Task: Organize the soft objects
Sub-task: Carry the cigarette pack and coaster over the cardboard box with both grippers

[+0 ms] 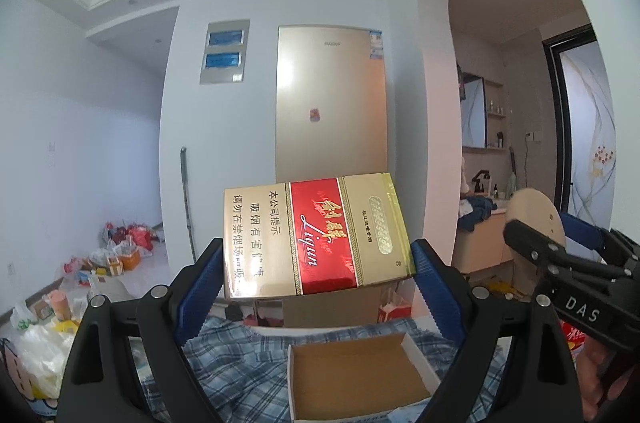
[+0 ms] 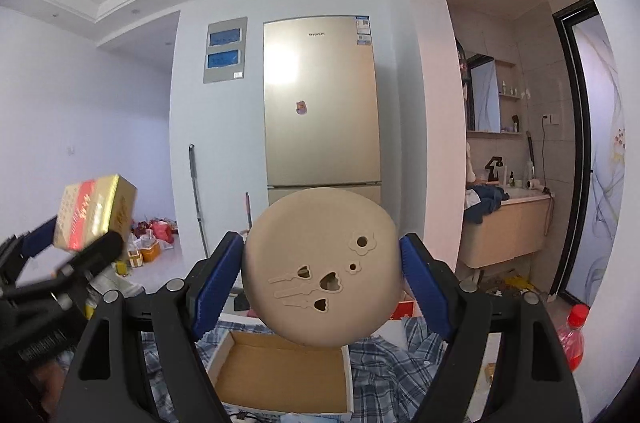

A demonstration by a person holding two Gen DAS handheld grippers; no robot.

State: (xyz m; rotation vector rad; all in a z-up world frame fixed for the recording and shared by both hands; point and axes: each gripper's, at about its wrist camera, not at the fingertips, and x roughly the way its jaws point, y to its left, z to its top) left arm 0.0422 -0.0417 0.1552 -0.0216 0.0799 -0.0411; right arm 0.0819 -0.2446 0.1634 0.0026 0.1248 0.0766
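Left gripper (image 1: 318,273) clamped on gold-red "Liqun" carton (image 1: 316,237); right gripper (image 2: 322,277) clamped on beige round disc (image 2: 322,269).

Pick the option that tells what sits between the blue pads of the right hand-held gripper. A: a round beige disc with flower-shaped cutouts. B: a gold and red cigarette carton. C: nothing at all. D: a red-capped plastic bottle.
A: the right wrist view shows the right hand-held gripper clamped on the round beige disc with flower-shaped cutouts, above the open cardboard box.

White walls, gold fridge (image 2: 320,103), arched washroom.
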